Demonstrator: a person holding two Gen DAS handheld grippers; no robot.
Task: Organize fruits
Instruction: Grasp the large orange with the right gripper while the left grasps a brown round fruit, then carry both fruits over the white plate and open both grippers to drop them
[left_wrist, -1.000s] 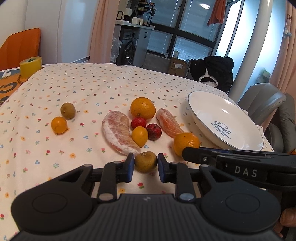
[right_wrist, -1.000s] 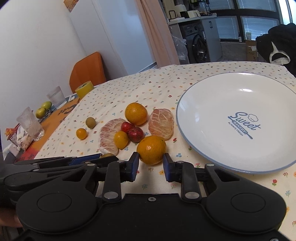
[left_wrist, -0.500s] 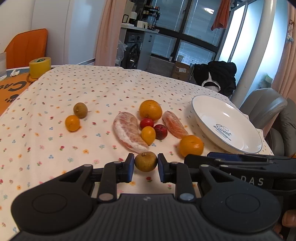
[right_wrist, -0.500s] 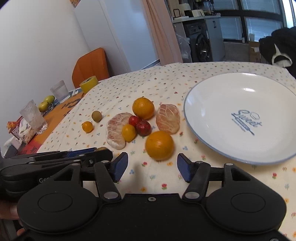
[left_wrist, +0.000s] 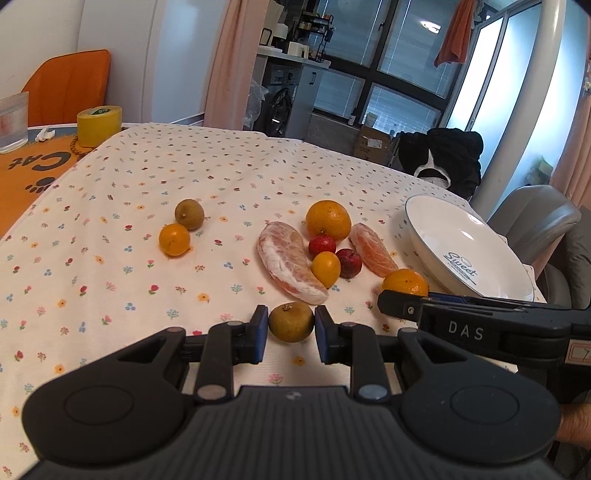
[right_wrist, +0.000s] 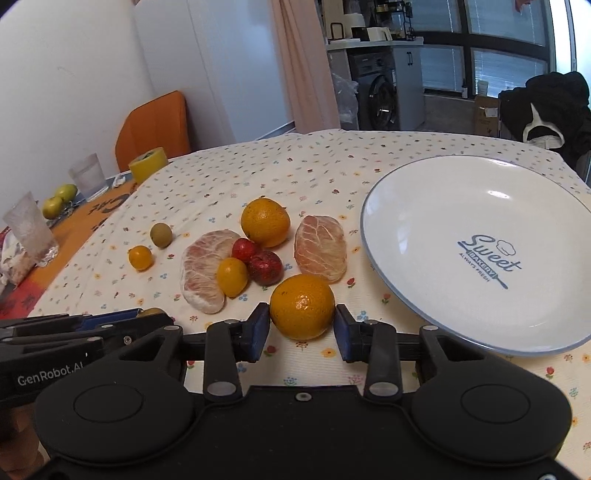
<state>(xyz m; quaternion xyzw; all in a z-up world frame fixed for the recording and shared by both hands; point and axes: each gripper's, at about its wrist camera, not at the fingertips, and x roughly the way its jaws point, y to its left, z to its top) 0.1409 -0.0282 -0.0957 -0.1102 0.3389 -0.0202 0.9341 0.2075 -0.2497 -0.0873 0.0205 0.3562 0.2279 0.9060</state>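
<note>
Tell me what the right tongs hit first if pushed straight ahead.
The orange, already sitting between the open right tongs. Beyond it, roughly in line, lie the dark red fruit and a peeled pomelo segment; depth is uncertain.

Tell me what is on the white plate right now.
Nothing lies on the white plate: only its printed blue bakery logo shows. Every fruit is still on the tablecloth. The right tongs cover a small stretch of the near rim.

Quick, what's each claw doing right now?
Left gripper: shut on the brown fruit.
Right gripper: open around the orange, small gaps at both fingers.
</note>
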